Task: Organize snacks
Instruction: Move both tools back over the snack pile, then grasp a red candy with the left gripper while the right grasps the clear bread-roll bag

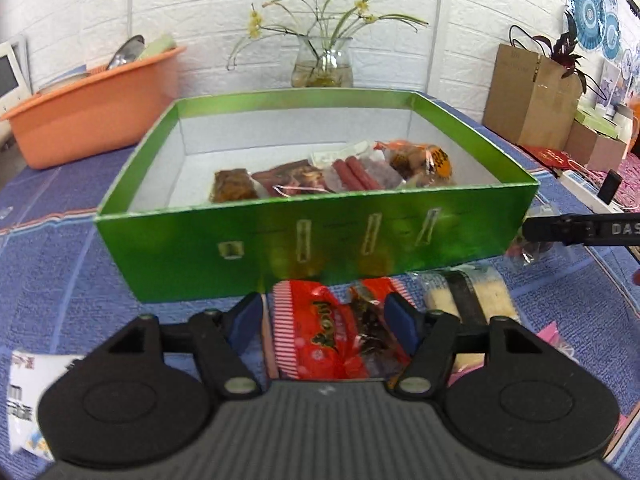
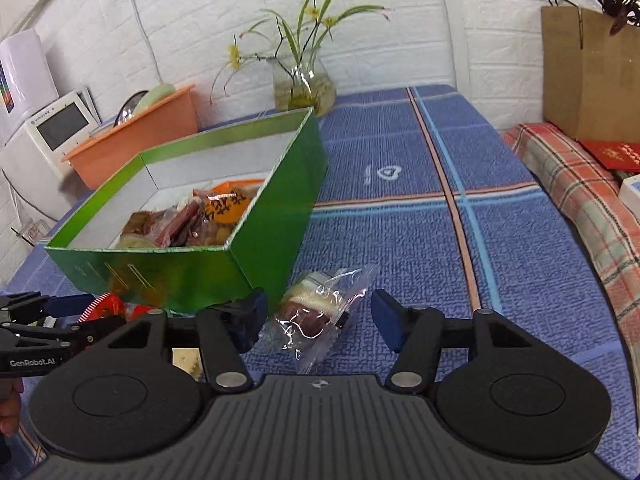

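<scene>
A green box [image 1: 280,248] holds several wrapped snacks [image 1: 352,174] on the blue tablecloth; it also shows in the right wrist view [image 2: 240,264]. My left gripper [image 1: 326,314] is open, its jaws on either side of a red wrapped snack [image 1: 316,328] and a dark clear-wrapped snack [image 1: 370,324] lying before the box. A pale bar snack [image 1: 468,300] lies to their right. My right gripper [image 2: 318,318] is open around a clear-wrapped snack [image 2: 316,312] beside the box's near right corner.
An orange basin [image 1: 88,116] stands at the back left, a glass vase with a plant [image 1: 322,62] behind the box. Cardboard boxes [image 1: 528,96] sit at the right. A white packet [image 1: 24,396] lies at the near left. A plaid cloth [image 2: 580,196] borders the table's right side.
</scene>
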### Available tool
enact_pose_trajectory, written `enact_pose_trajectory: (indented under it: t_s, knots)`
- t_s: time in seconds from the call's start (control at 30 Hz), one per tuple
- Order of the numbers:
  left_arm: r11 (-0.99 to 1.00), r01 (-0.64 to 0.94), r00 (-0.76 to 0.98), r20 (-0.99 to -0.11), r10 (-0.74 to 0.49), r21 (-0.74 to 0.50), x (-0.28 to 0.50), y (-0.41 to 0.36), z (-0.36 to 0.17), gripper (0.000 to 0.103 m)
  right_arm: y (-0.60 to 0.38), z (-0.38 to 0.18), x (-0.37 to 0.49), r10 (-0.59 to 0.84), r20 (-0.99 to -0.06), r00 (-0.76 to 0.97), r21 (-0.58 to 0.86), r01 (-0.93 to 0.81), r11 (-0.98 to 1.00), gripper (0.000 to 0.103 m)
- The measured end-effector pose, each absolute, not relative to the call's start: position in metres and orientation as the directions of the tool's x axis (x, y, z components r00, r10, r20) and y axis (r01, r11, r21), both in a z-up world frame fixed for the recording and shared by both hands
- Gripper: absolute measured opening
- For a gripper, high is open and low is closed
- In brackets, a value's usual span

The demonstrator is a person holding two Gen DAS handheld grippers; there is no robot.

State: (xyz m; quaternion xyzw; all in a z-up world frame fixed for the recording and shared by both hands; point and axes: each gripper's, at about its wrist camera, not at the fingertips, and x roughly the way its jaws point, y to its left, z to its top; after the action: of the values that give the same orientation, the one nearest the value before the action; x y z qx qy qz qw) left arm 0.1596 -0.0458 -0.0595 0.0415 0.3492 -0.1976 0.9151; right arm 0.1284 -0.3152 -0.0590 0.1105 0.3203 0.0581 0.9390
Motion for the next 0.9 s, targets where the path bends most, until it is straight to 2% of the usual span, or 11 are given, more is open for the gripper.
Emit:
enact_pose_trajectory:
  t_s: [0.1, 0.3, 0.43, 0.47, 0.53, 0.73, 0.9]
  knots:
    - [0.908, 0.419, 0.684, -0.651, -0.329, -0.018, 0.157, -0.054, -0.065, 0.073, -0.312, -0.061, 0.129, 0.172, -0.587, 0.791, 0.239, -0.033, 0.97, 0.096]
    - [0.899, 0.437, 0.698, -0.625, -0.349, -0.015, 0.155, -0.053, -0.068, 0.073, -0.311, -0.066, 0.13, 0.156, -0.594, 0.789, 0.233, -0.017, 0.972, 0.094]
    - [0.895, 0.447, 0.709, -0.608, -0.357, -0.004, 0.151, -0.052, -0.069, 0.065, -0.302, -0.067, 0.131, 0.105, -0.597, 0.795, 0.152, -0.017, 0.988, 0.078]
    - [0.892, 0.453, 0.702, -0.611, -0.366, -0.014, 0.15, -0.05, -0.068, 0.058, -0.298, -0.067, 0.129, 0.086, -0.596, 0.798, 0.123, -0.015, 0.992, 0.078]
    - [0.889, 0.457, 0.692, -0.616, -0.375, -0.028, 0.146, -0.045, -0.065, 0.053, -0.295, -0.067, 0.124, 0.077, -0.595, 0.8, 0.106, -0.017, 0.994, 0.076]
    - [0.892, 0.45, 0.698, -0.613, -0.371, -0.027, 0.119, -0.017, -0.059, 0.048, -0.295, -0.061, 0.096, 0.092, -0.575, 0.813, 0.131, -0.02, 0.991, 0.073]
    - [0.923, 0.381, 0.76, -0.554, -0.34, -0.044, 0.095, 0.014, -0.04, 0.045, -0.289, -0.043, 0.062, 0.076, -0.475, 0.876, 0.143, -0.008, 0.99, 0.072]
